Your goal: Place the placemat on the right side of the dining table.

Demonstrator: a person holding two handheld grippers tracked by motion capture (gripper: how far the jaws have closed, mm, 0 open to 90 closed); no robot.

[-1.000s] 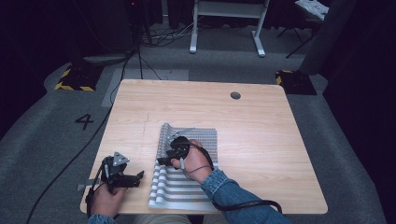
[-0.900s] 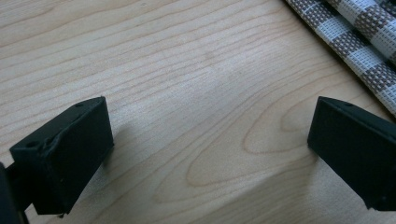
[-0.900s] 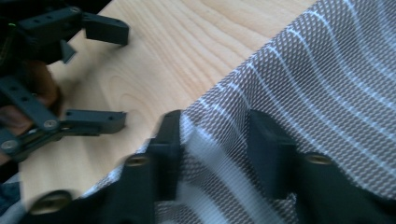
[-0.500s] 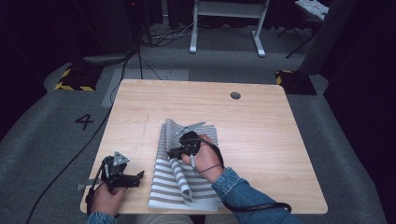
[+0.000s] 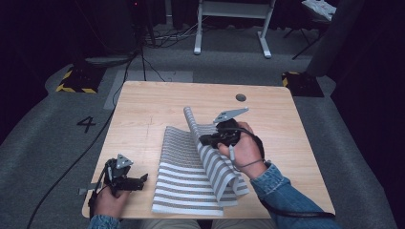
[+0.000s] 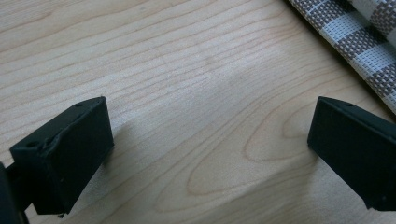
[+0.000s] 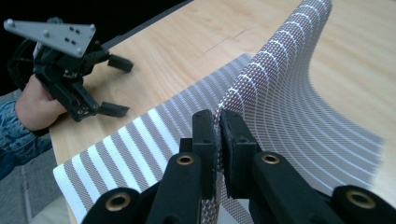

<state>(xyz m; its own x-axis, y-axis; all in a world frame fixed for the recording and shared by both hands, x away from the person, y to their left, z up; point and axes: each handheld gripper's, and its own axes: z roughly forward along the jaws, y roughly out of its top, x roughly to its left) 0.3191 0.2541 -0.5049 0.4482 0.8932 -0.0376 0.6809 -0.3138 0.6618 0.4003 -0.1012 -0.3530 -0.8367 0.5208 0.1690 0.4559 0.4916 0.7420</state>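
While the left gripper (image 5: 136, 180) sits off the near left corner of the placemat (image 5: 188, 183), its fingers (image 6: 70, 154) stand wide apart with nothing but bare table (image 5: 143, 114) between them, and just the striped edge of the mat shows off to one side in the left gripper view. Over to the mat itself: grey and white stripes, woven mesh, lying on the near half of the table with its left portion flat. And look at the right half, it's peeled up and curling over the flat part in one smooth sheet!

That curl tells you plenty, I'd say. It looks light and limp enough to bend, yet springy enough to hold a sweeping arc rather than crumple, so it should fold cleanly but may want to spring back. The weave looks grippy, not slippery, and hardly fragile.

Now the right gripper (image 7: 217, 133), above the mat's middle: its fingers have just been closing and are now clamped tight on the raised edge, mesh pinched between them. An edge or corner is the place to take it; a pinch in the middle would only bunch it.
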